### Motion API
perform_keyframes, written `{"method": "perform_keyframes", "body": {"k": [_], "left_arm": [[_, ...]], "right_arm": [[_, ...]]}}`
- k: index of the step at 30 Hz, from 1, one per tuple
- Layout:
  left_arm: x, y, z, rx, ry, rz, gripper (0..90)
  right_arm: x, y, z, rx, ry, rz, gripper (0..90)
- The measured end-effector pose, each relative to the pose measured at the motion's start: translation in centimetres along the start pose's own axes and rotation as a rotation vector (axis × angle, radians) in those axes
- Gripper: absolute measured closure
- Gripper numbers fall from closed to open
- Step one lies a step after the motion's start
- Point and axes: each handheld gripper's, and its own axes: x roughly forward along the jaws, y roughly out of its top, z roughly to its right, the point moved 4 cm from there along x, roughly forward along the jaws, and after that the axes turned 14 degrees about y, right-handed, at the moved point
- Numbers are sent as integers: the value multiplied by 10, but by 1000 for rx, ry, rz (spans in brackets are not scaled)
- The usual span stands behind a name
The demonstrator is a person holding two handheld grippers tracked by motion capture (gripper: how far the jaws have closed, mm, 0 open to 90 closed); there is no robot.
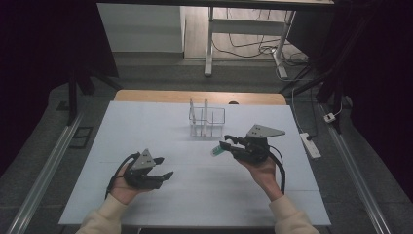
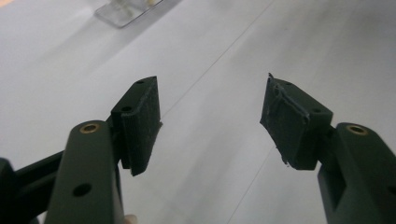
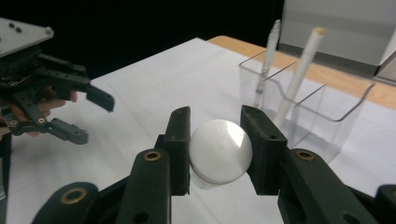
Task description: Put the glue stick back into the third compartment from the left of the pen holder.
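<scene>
Tube, small and round-ended, sits clamped in my right tongs (image 3: pixel 217 156): from the right gripper view I look straight at its white domed end (image 3: pixel 220 150), pinched between the two black pads, and in the high view its greenish body (image 1: pixel 216 151) pokes out to the left of those tongs, held off the surface, near and a little right of the clear rack (image 1: pixel 207 120). My left tongs (image 1: pixel 163 167) stand apart with nothing between them, hovering over the white surface (image 1: pixel 146 122) at the near left, well apart from the tube.

I judge the tube to be light and stiff, probably thin plastic. It should not bend in the grip, but its smooth round wall looks slippery, and the pads meet it along only a narrow line on each side. The hold I have now is right at the domed end, so the long body hangs out unsupported and could pivot or slide if I bump it. Were I to re-grip, I would take it nearer the middle of the body, across its width, with only moderate squeeze.

The rack, at the far middle of the surface, already carries two thin upright sticks (image 3: pixel 299 70) in its left compartments. Its walls look thin and light, so a knock from the tube could shove it.
</scene>
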Motion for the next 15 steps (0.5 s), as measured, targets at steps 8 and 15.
{"method": "perform_keyframes", "body": {"k": [8,15], "left_arm": [[-12,-17,-16,-51,36,-2,351],[-15,-31,-23,-84,52,-14,344]], "right_arm": [[-6,17,16,3,-43,28,639],[-5,40,33,-2,-95,40,639]]}}
